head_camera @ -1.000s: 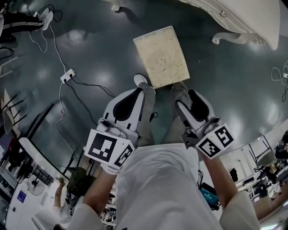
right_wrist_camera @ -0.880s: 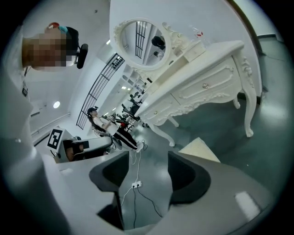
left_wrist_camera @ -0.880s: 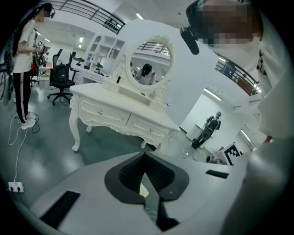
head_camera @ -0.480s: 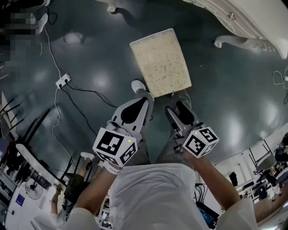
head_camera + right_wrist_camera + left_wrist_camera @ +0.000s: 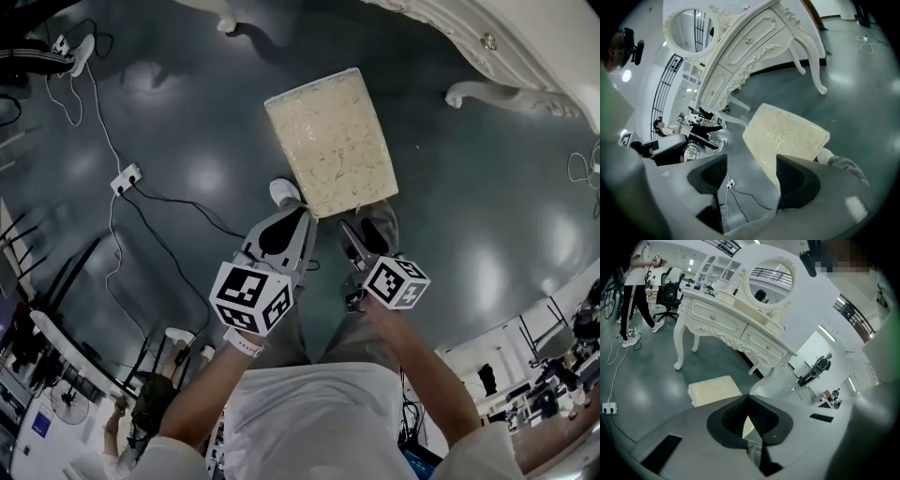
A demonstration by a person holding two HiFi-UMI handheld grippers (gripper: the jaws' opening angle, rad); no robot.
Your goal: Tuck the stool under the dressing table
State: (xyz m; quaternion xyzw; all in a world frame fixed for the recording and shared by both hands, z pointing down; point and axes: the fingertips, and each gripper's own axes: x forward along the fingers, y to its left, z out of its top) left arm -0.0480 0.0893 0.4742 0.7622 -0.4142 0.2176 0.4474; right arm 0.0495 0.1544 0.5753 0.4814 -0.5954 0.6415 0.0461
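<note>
I hold both grippers slanted down at the stool (image 5: 328,141).
Left gripper (image 5: 296,212) pressed together, right gripper (image 5: 361,231) just spreading, both empty; stool stands before the dressing table (image 5: 525,56), long axis leading away from me.

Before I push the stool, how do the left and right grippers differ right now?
The left gripper has its jaws together; the right gripper has its jaws apart, having just been opening, with nothing between them. The left gripper shows its broad face in the head view; the right gripper looks rolled more edge-on. Both point down toward the stool, and neither holds it.
</note>
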